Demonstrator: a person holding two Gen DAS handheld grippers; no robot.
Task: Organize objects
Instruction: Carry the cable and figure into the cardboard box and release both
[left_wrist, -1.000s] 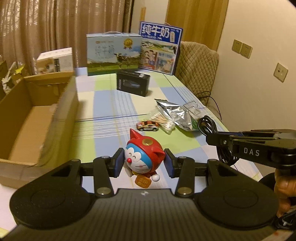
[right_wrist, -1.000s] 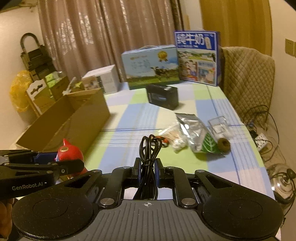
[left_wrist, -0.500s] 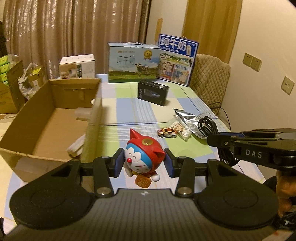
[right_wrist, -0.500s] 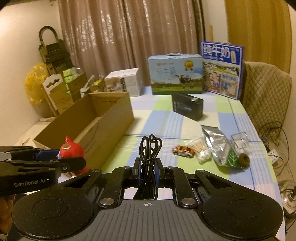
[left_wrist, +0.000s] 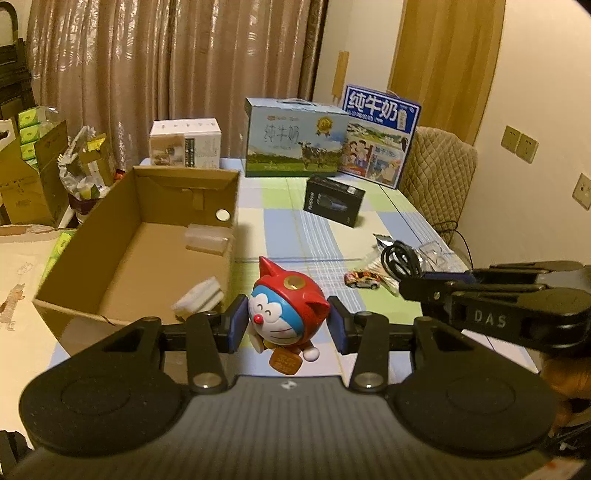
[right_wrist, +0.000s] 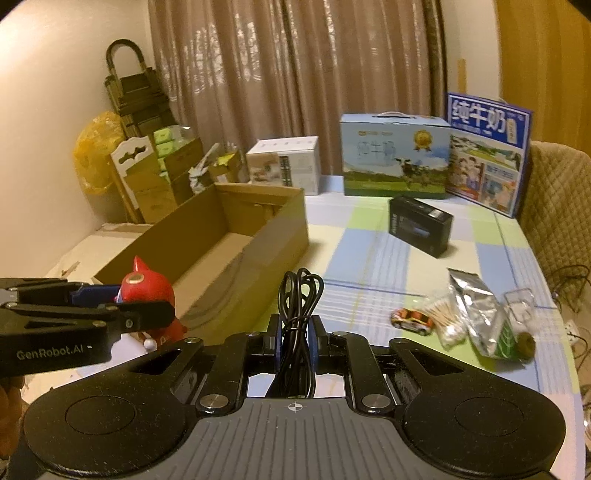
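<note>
A table (left_wrist: 295, 225) under a smooth checked cloth of pale blue, green and cream squares fills both views, and on its left side stands an open corrugated cardboard box (left_wrist: 92, 258) — matte brown, rectangular, its flaps folded in, with a clear plastic case and a soft white packet lying on its floor. At the far edge stand two glossy printed milk cartons (left_wrist: 295, 138), boxy with carry handles, and in front of them a small black rectangular box (left_wrist: 332, 201) with a dull sheen. On the right of the cloth lie a crinkled silver foil pouch (right_wrist: 480, 306), a clear bag of cotton swabs (right_wrist: 443, 317) and a tiny shiny toy car (right_wrist: 412, 319), close together. The left gripper (left_wrist: 288, 325) is clamped on a round, hard plastic cat figurine (left_wrist: 288, 314) — red hood with pointed ears, blue and white face — its blue pads pressing the head from both sides above the table's near edge, just right of the box's near corner. The right gripper (right_wrist: 295, 343) is pinched tight on a bundle of thin black rubbery cable (right_wrist: 299, 314) whose loops stand up above the pads, held over the cloth right of the box. Compared with a second ago, both views have swung left: the box's interior now lies open to sight, the cartons sit further right, and both grips are unchanged.
</note>
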